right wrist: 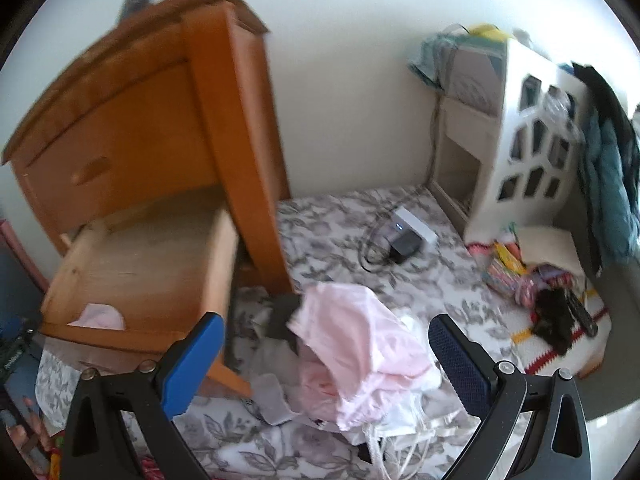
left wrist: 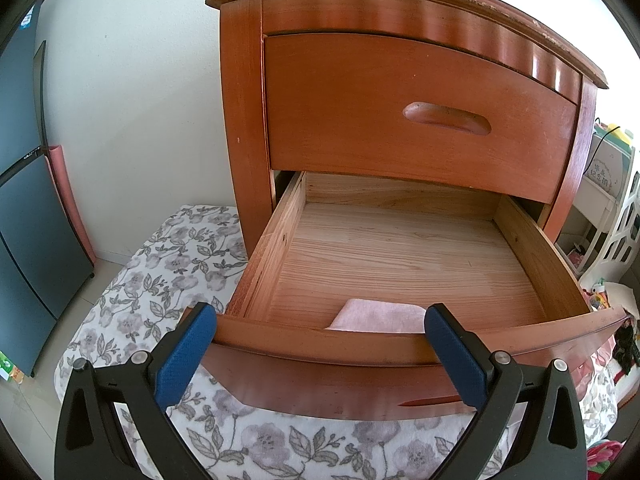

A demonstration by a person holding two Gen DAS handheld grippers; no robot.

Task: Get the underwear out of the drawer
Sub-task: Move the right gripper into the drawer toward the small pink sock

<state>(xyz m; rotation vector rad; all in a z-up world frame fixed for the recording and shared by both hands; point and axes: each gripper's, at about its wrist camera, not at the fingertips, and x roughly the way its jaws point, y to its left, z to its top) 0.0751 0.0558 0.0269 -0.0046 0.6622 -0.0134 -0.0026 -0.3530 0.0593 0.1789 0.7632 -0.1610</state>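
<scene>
**One pink piece left in the drawer**

The bottom drawer (left wrist: 400,256) of the wooden nightstand (left wrist: 400,60) is pulled out. It looks almost empty. One pink underwear piece (left wrist: 378,316) lies inside, right behind the front board. A pile of pink and white underwear (right wrist: 360,360) already sits on the flowery bedsheet (right wrist: 352,224) beside the nightstand. So I think most of the job is done, and one more piece must come out.

The right gripper (right wrist: 324,364) hangs above the pile. Its blue fingers are spread as wide as they go, and it holds nothing. The left gripper (left wrist: 320,344) is wide open too. It holds nothing, and the drawer's front edge shows between its fingers.

Next, a gripper should reach over the front board, go down to the pink piece, pinch it and lift it out.
</scene>
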